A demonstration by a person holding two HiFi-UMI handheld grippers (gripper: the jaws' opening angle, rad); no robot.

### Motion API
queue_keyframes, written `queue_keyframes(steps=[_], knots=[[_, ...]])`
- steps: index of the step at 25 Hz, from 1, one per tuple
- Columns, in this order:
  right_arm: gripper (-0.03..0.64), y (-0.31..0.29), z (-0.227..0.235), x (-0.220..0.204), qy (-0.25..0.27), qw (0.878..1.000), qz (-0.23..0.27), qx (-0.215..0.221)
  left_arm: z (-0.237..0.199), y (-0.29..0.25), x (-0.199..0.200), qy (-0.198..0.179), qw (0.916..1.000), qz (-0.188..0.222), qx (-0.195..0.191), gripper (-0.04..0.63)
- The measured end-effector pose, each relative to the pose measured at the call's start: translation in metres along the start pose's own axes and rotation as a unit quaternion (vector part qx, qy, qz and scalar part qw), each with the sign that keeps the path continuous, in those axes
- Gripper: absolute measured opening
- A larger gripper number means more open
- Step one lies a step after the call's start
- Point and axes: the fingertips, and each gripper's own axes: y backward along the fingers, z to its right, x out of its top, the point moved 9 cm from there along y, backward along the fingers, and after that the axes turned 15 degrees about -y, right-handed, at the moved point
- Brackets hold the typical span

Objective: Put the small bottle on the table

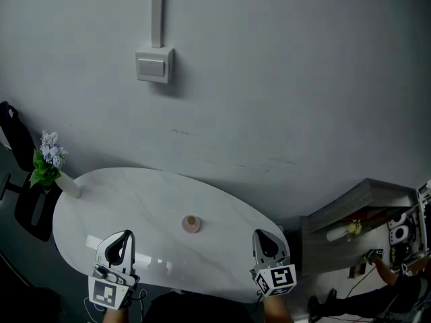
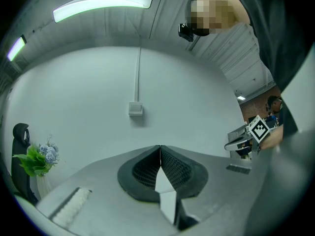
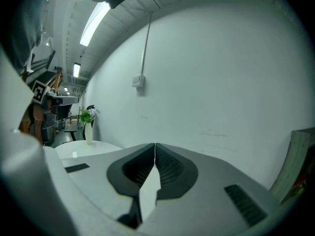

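The small bottle (image 1: 191, 223), pinkish with a brown cap, stands upright near the middle of the white oval table (image 1: 128, 194). My left gripper (image 1: 120, 240) hovers over the table's near left edge, well to the left of the bottle. Its jaws are shut with nothing between them, as the left gripper view (image 2: 160, 149) shows. My right gripper (image 1: 267, 239) is at the table's near right edge, right of the bottle, also shut and empty (image 3: 155, 146). Neither gripper view shows the bottle.
A white vase of flowers (image 1: 52, 167) stands at the table's far left edge, with a black chair (image 1: 23, 180) beyond it. A wall switch (image 1: 154, 64) is on the grey wall. A low shelf (image 1: 360, 210) and a person's arm (image 1: 387, 268) are at the right.
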Motion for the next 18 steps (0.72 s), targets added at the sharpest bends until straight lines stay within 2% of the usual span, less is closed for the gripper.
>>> queue_keyframes(steps=[8, 18], knots=[[0.006, 0.000, -0.009, 0.003, 0.006, 1.000, -0.005, 0.005, 0.004, -0.009, 0.003, 0.003, 0.9997, 0.009, -0.023, 0.006], [0.006, 0.003, -0.015, 0.004, 0.026, 1.000, -0.008, 0.008, 0.002, -0.012, 0.005, 0.006, 0.9994, 0.008, -0.032, 0.006]])
